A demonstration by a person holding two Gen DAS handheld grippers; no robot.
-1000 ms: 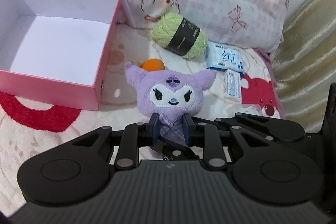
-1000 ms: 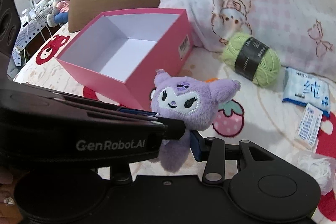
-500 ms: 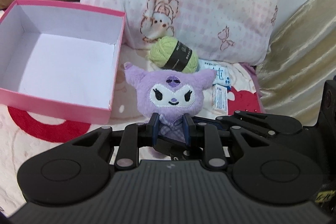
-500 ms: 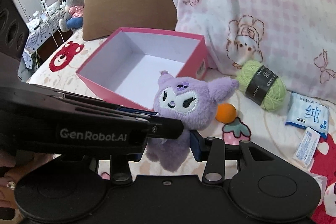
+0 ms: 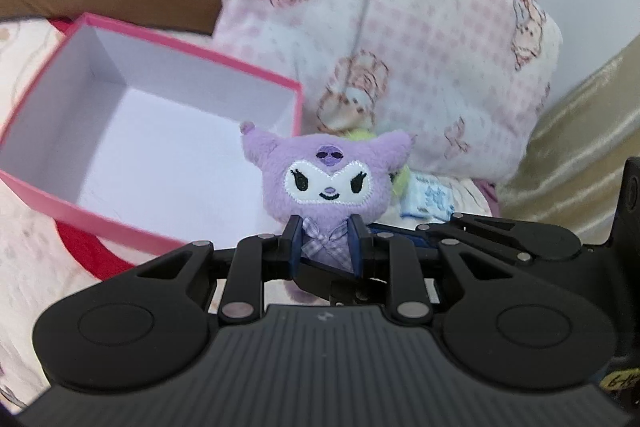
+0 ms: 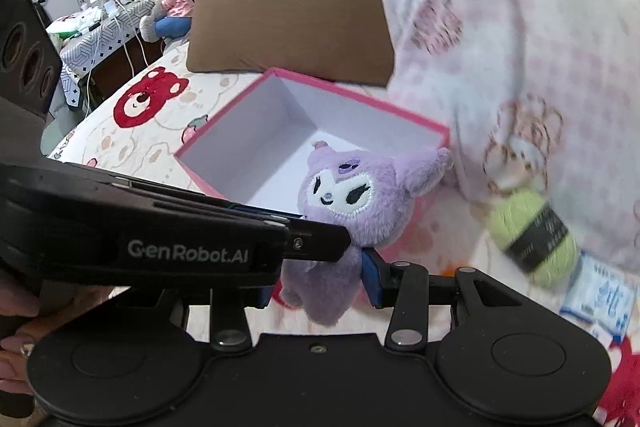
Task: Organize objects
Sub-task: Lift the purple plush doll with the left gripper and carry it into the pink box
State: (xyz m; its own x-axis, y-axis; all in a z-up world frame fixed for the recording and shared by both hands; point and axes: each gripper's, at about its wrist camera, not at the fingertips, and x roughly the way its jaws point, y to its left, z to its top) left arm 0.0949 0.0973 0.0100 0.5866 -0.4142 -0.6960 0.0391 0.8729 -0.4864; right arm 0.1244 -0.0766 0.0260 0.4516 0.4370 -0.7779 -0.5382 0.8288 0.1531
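Carry the purple plush toy (image 5: 326,183) clear over the near wall of the pink box (image 5: 52,203) before letting go — release both grips together, low over the white floor, so it drops inside rather than snagging the rim. The left tool (image 5: 326,243) is nearly pressed together, pinching the toy's checked bow. The right tool (image 6: 320,279) — somewhat wider — clamps the toy's body, above the box's near corner.
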